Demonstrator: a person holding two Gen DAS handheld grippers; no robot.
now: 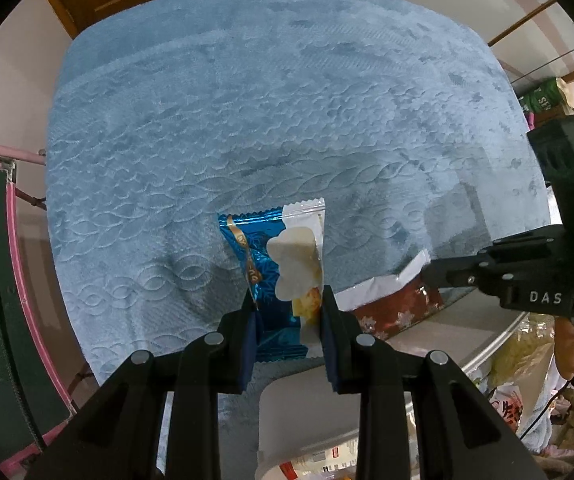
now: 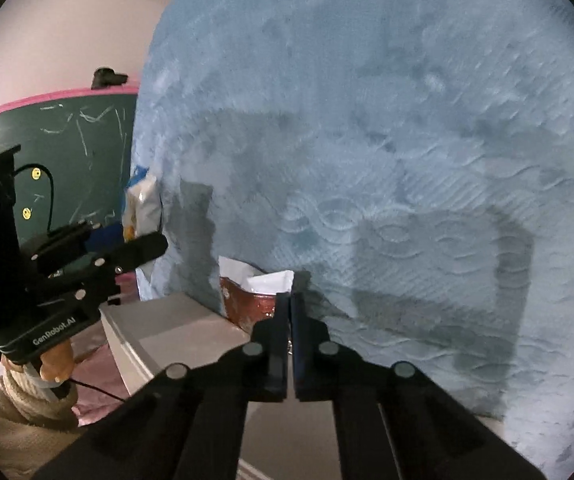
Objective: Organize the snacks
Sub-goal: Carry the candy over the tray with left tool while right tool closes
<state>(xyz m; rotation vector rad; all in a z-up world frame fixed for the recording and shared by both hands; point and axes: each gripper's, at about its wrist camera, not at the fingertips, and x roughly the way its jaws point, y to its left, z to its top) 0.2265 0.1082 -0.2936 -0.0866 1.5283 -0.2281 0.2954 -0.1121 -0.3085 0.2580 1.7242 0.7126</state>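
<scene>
My left gripper (image 1: 289,300) is shut on a blue foil snack packet (image 1: 283,268) with a clear window showing pale crackers, held upright in front of the blue towel. The packet also shows in the right wrist view (image 2: 141,204), above the left gripper (image 2: 143,246). My right gripper (image 2: 290,300) is shut on the white inner edge of a red-brown snack bag (image 2: 249,300) that lies on the grey table. In the left wrist view the bag (image 1: 391,308) lies low right with the right gripper (image 1: 427,268) at its white edge.
A blue textured towel (image 1: 267,112) fills the background. A grey table top (image 2: 179,328) lies below it. A metal-rimmed container (image 1: 523,344) holds more snacks at the right. A green chalkboard with pink frame (image 2: 71,152) stands at the left.
</scene>
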